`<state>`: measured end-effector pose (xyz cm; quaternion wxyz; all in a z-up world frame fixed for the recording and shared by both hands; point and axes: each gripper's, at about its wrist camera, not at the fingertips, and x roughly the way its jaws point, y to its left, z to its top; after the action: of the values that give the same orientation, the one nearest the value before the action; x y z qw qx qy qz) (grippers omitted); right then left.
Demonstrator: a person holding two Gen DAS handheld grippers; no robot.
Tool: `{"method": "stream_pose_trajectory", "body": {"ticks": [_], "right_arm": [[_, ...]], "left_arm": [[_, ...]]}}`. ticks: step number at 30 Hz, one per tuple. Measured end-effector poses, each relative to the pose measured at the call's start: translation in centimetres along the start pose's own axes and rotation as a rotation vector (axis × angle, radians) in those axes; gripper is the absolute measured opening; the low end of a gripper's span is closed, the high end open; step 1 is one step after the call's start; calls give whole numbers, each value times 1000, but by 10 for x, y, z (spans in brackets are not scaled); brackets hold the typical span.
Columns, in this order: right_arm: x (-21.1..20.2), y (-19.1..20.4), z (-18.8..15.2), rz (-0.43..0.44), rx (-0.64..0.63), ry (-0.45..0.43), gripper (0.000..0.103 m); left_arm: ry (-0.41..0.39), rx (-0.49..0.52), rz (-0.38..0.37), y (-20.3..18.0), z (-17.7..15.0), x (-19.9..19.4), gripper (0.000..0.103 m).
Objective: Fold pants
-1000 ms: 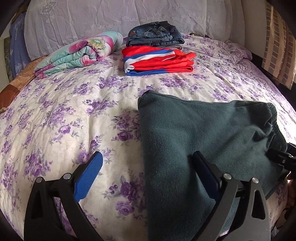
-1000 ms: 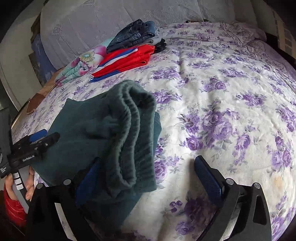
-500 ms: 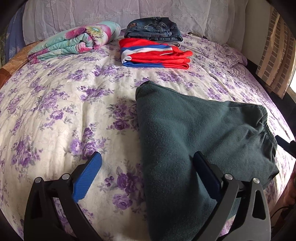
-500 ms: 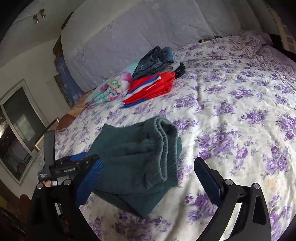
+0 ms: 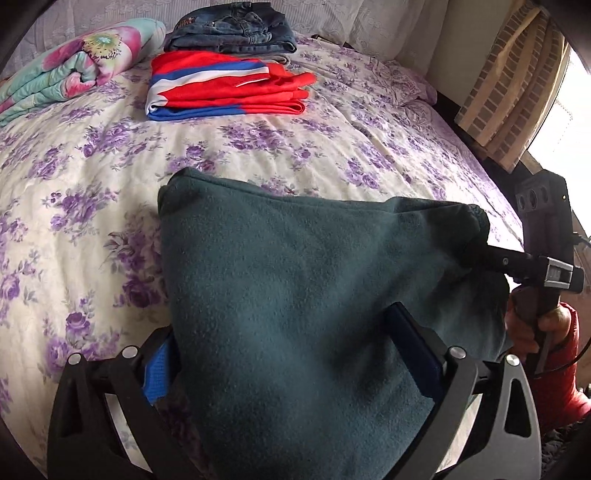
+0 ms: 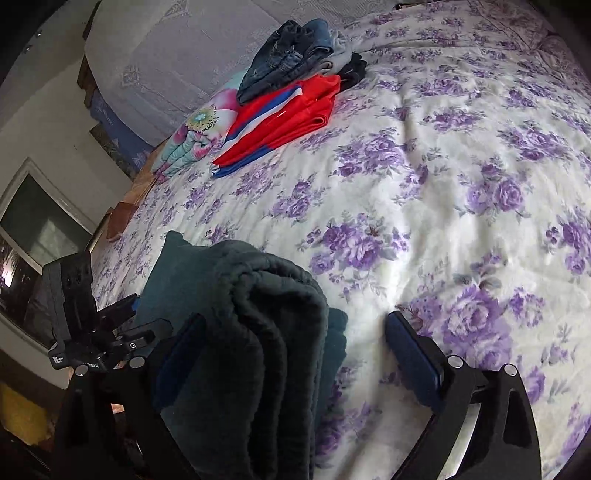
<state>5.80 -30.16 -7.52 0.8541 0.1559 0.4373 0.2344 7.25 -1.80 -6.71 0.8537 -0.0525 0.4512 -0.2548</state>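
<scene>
Dark green fleece pants [image 5: 295,288] lie folded near the front edge of the floral bed. In the left wrist view my left gripper [image 5: 284,354] is open, its two blue-padded fingers spread around the pants' near end, the fabric bulging up between them. In the right wrist view the elastic waistband end [image 6: 258,332] is bunched in thick folds between the fingers of my right gripper [image 6: 295,350], which is open and wide. The right gripper also shows at the pants' right end in the left wrist view [image 5: 491,254]. The left gripper shows at the left of the right wrist view [image 6: 122,332].
Folded red, white and blue pants [image 5: 229,88] and folded jeans [image 5: 232,26] lie at the head of the bed, beside a rolled floral quilt [image 5: 74,70]. The purple-flowered bedspread [image 6: 461,166] covers the bed. A brick-pattern curtain [image 5: 509,92] hangs at the right.
Both grippers have moved forward onto the green pants. The fabric now lies between the fingers of each, where before the fingers stood short of it.
</scene>
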Motion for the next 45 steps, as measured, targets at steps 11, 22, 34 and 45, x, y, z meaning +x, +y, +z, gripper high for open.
{"method": "stream_pose_trajectory", "body": {"ticks": [11, 22, 34, 45], "right_arm": [[-22, 23, 16, 77, -55, -103, 26], [19, 51, 199, 7, -138, -274, 25], [184, -16, 276, -298, -99, -233, 57], [101, 19, 213, -307, -85, -499, 66]], "left_arm": [[-26, -71, -89, 20, 27, -17, 20], [-273, -6, 105, 47, 186, -43, 20], [-181, -109, 359, 142, 260, 91, 53], [-351, -210, 461, 118, 223, 29, 79]]}}
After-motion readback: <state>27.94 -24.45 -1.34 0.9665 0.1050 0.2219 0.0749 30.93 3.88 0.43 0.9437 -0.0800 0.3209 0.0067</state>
